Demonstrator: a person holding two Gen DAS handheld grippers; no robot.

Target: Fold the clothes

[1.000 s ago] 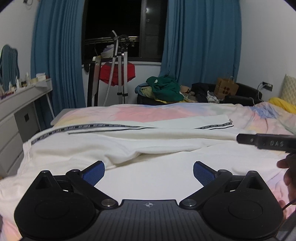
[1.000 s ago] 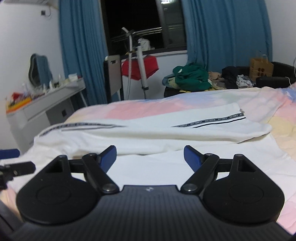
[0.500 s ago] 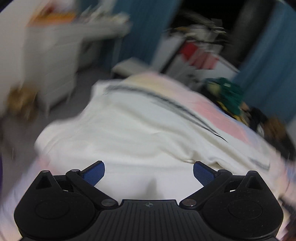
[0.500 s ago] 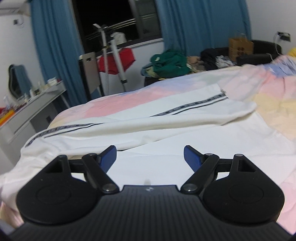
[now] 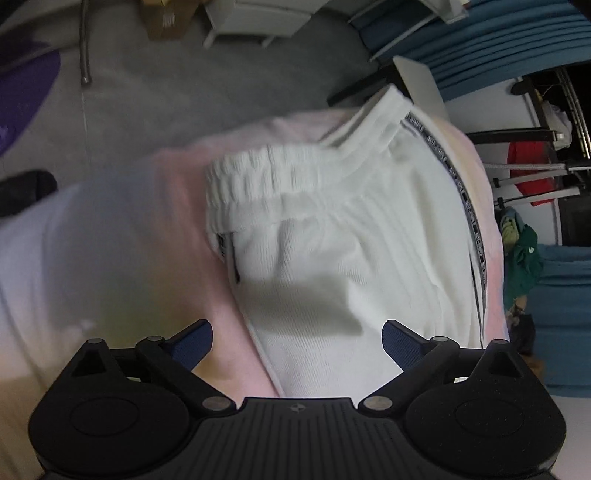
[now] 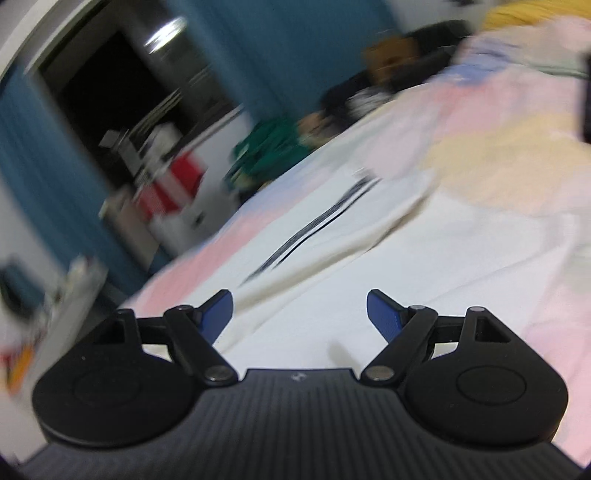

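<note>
White trousers [image 5: 351, 236] with a black lettered side stripe lie flat on a pastel bedspread [image 5: 122, 236]. Their ribbed elastic waistband [image 5: 266, 170] sits near the bed's corner in the left wrist view. My left gripper [image 5: 297, 341] hovers open just above the waist end, looking down on it, with nothing between its blue pads. In the tilted, blurred right wrist view the trouser legs [image 6: 332, 251] stretch away across the bed. My right gripper [image 6: 299, 312] hangs open over them, holding nothing.
Grey floor [image 5: 192, 70] and a white cabinet [image 5: 258, 14] lie past the bed's corner. A drying rack with a red garment [image 5: 532, 166], a green clothes pile [image 5: 522, 266] and blue curtains [image 5: 517, 40] stand beyond the bed. Pink and yellow bedding [image 6: 498, 155] spreads right.
My left gripper has swung left and tipped down over the waistband at the bed's corner. My right gripper has rolled and turned toward the right. Both stay open.
</note>
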